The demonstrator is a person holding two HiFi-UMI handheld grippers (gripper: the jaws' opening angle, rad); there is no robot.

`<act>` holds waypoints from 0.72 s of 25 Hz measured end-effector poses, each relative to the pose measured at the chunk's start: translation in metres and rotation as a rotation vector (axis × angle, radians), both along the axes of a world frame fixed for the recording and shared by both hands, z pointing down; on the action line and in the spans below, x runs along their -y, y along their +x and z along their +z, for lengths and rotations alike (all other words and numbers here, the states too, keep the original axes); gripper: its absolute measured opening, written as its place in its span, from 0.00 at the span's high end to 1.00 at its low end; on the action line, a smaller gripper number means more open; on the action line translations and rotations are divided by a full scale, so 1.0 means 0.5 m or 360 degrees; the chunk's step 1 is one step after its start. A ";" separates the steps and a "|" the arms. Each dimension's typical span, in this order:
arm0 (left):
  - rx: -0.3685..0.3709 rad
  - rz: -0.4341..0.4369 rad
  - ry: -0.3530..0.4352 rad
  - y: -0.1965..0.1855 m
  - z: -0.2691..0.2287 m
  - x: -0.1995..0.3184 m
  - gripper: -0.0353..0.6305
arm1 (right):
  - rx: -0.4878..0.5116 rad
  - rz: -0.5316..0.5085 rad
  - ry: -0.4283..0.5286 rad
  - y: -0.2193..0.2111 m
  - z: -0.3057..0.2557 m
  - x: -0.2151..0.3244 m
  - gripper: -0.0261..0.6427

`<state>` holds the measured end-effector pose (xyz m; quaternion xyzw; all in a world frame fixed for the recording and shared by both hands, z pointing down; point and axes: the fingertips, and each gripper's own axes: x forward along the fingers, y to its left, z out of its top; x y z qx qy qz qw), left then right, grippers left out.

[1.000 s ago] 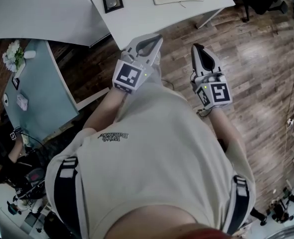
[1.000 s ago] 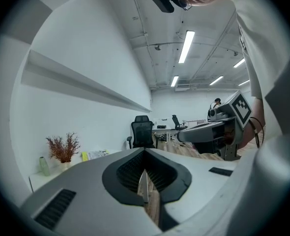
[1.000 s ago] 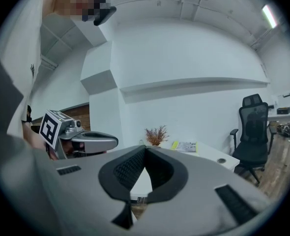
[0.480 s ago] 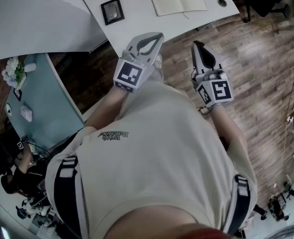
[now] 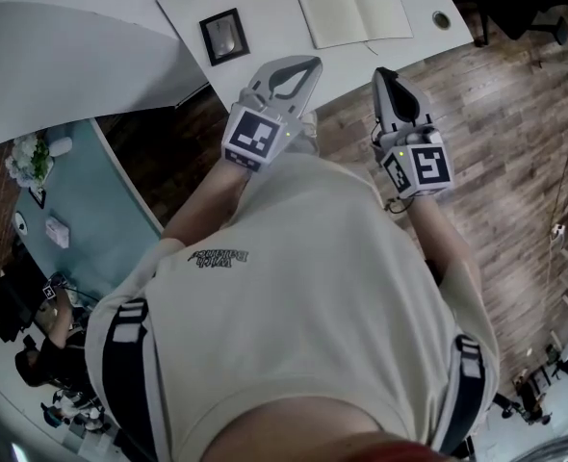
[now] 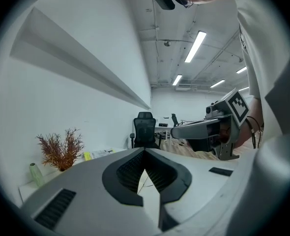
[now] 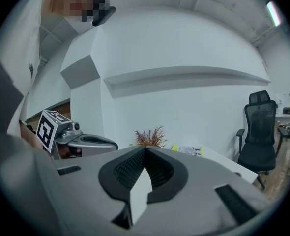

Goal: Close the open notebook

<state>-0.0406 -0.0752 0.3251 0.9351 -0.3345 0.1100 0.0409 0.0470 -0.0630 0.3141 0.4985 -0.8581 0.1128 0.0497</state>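
Ahead, notebook lies open on white table. Left gripper and right gripper are well short of it, both closed tight and empty. Probably light, with floppy pages (thin cover); take one cover's outer edge.

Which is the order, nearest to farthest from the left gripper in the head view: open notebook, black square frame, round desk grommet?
1. Open cream-paged notebook, just ahead of the left gripper.
2. Black square frame, on the left part of the white table.
3. Round dark grommet, near the table's right corner.
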 end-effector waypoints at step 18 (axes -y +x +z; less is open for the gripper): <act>-0.0029 -0.0140 0.0016 -0.008 -0.016 0.061 0.93 | -0.0038 -0.0093 -0.0005 0.014 -0.010 0.070 0.96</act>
